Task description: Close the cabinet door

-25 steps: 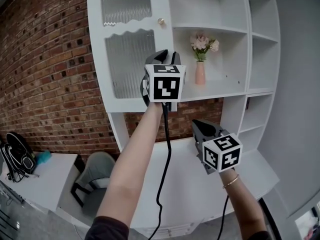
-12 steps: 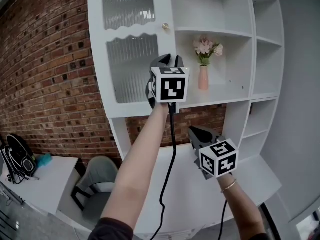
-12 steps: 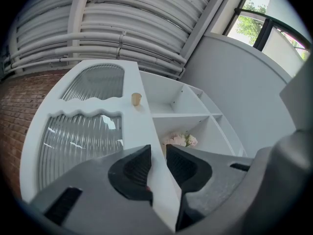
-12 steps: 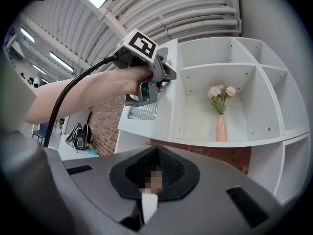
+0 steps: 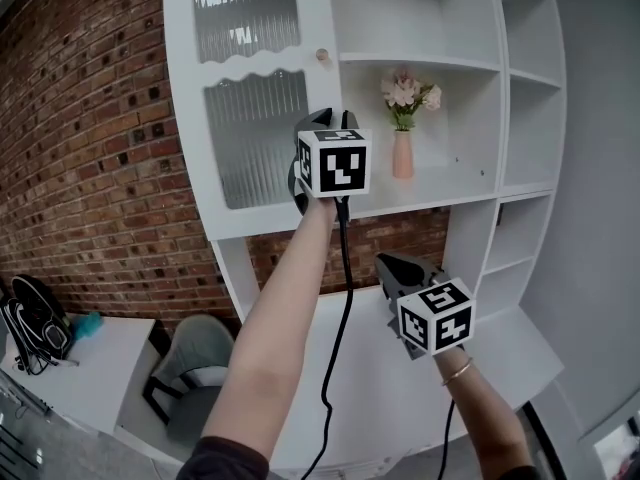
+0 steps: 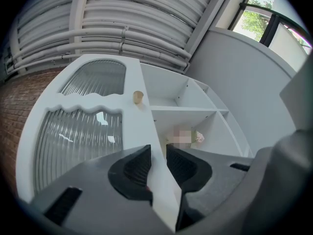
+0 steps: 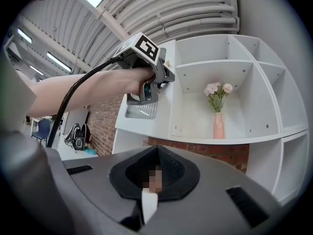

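The white cabinet door [image 5: 255,118] has ribbed glass panes and a small round knob [image 5: 322,55]. It stands swung a little out from the shelf unit [image 5: 470,98]. My left gripper [image 5: 325,116] is raised to the door's free edge below the knob. In the left gripper view its jaws [image 6: 159,168] are shut on that white door edge [image 6: 146,131], one jaw on each face. My right gripper [image 5: 388,264] hangs lower, in front of the counter. Its jaws [image 7: 156,153] are shut with nothing between them.
A pink vase of flowers [image 5: 402,153] stands on the open shelf right of the door. A white counter [image 5: 500,348] runs below the shelves, against a brick wall [image 5: 90,168]. A grey chair [image 5: 195,353] and a black bag [image 5: 35,318] on a desk are at lower left.
My left gripper has shifted slightly sideways along with the door's edge. The right gripper has barely moved.
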Available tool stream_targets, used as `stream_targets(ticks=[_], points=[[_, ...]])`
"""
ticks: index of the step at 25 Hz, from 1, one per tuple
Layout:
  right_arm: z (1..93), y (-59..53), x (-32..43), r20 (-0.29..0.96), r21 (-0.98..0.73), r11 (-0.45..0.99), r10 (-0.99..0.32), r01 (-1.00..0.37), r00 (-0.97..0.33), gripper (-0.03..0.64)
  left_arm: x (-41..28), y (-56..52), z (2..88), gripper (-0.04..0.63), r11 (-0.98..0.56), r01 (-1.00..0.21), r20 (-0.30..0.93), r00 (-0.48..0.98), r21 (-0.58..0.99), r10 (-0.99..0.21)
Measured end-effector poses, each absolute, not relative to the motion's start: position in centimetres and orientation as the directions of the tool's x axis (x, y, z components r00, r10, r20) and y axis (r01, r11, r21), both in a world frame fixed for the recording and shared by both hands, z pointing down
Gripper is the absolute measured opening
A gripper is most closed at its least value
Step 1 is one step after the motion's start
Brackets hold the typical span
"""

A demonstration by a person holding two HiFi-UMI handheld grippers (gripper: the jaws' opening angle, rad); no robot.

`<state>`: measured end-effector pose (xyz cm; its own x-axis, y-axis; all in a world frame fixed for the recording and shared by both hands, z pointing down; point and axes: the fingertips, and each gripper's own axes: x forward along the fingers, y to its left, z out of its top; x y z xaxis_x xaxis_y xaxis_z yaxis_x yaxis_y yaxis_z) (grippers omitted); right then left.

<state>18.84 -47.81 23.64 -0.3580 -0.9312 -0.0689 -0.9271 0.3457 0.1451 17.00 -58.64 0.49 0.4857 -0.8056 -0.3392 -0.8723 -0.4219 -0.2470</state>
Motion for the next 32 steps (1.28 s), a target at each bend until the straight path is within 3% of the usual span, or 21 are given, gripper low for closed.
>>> stream_targets(ticks=[16, 32], points=[[24.6, -45.4, 18.2, -0.046, 0.167, 0.332, -0.938, -0.928, -0.343, 0.001, 16.2, -57.2, 2.1, 0.104, -0.471, -0.834, -0.319, 0.547, -0.286, -0.774], [26.3, -43.0, 16.7, -0.048, 0.067, 0.345, -0.936, -0.936, -0.348, 0.002, 6.2, -52.9, 17.6, 0.051, -0.507, -0.837, -0.200, 0.543, -0.204, -0.816]])
